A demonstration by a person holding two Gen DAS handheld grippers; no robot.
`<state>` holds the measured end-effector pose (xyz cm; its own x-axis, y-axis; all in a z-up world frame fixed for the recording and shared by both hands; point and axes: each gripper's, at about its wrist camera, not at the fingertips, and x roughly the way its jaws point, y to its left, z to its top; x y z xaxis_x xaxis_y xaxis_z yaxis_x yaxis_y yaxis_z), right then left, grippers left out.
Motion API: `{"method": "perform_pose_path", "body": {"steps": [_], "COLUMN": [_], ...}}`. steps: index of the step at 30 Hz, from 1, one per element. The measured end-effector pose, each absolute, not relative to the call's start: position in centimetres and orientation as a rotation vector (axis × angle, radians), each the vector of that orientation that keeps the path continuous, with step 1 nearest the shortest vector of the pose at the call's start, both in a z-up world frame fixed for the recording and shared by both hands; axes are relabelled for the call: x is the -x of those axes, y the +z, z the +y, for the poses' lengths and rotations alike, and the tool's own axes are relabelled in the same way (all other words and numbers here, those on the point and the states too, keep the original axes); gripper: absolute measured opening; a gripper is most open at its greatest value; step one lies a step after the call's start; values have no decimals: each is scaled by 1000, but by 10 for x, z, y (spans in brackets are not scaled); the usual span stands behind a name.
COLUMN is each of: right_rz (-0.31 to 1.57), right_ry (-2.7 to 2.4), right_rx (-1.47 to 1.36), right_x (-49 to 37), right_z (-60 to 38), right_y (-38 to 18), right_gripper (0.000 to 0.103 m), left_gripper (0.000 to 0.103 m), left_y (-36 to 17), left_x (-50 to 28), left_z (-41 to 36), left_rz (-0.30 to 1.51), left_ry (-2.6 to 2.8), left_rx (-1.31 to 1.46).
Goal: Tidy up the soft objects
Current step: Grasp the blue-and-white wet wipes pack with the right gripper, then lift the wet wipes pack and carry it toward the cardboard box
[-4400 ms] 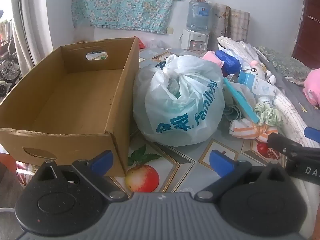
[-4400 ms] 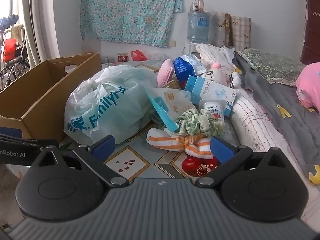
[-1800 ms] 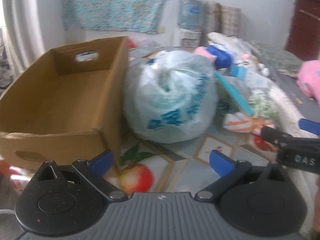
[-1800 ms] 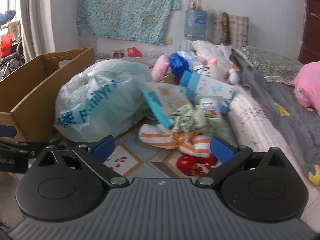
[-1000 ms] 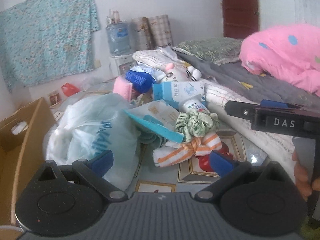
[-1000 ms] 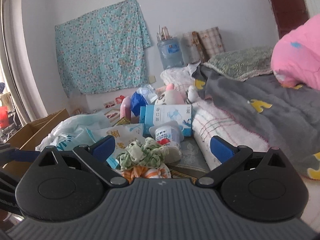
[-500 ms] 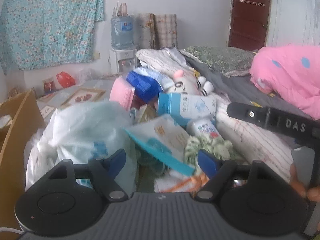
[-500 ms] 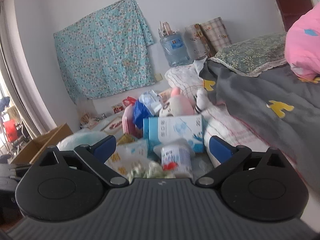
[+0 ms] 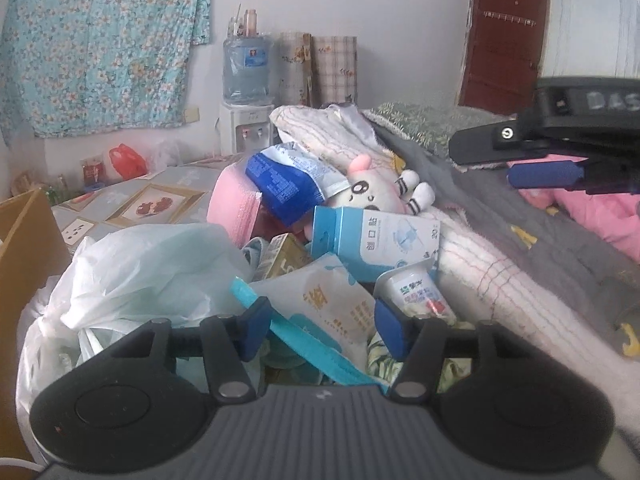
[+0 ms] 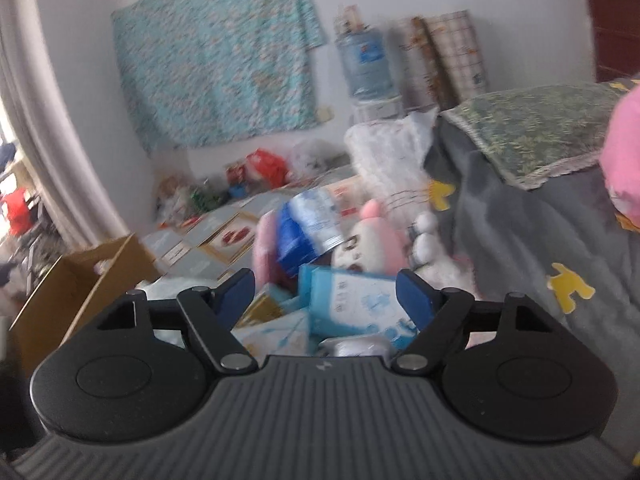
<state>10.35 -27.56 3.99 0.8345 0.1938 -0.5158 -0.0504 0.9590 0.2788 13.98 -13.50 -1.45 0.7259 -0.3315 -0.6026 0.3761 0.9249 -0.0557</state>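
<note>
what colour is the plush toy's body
White, with a pink top; the plush toy shows best in the left wrist view.

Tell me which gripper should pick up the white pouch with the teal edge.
Probably the left gripper: its closing jaws already straddle the white pouch, not yet pinching. The right gripper is raised and aimed past it toward the blue box.

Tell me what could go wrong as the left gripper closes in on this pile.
The left gripper, whose jaws have just been closing, frames a flat white and teal packet with nothing pinched yet; it could grab this instead of a soft item. The small white bottle leans beside its right finger and could topple. The plush toy is wedged under a blue pouch.
</note>
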Motion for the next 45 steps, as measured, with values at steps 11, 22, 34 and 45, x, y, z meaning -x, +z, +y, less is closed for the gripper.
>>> {"method": "perform_pose_path", "body": {"steps": [11,22,34,45], "right_rz": [738,898,862,668], "right_ry": [307,244,341,390], "right_rx": [-276,-28,-115,-171], "right_x": [-234,-381,-378,-264], "right_z": [-258,-231,-223,-253], "right_y": [50,-6,-3,81], "right_gripper": [79,83,40,39], "left_gripper": [59,60,66,72], "left_y": [-9,-11,-11,4], "left_x": [-135,-131,-119,-82], "left_z": [-118,-108,-107,-91], "left_rz": [634,667,675,670], "left_ry": [-384,-348,-358,-387], "left_rx": [-56,-112,-136,-91]}}
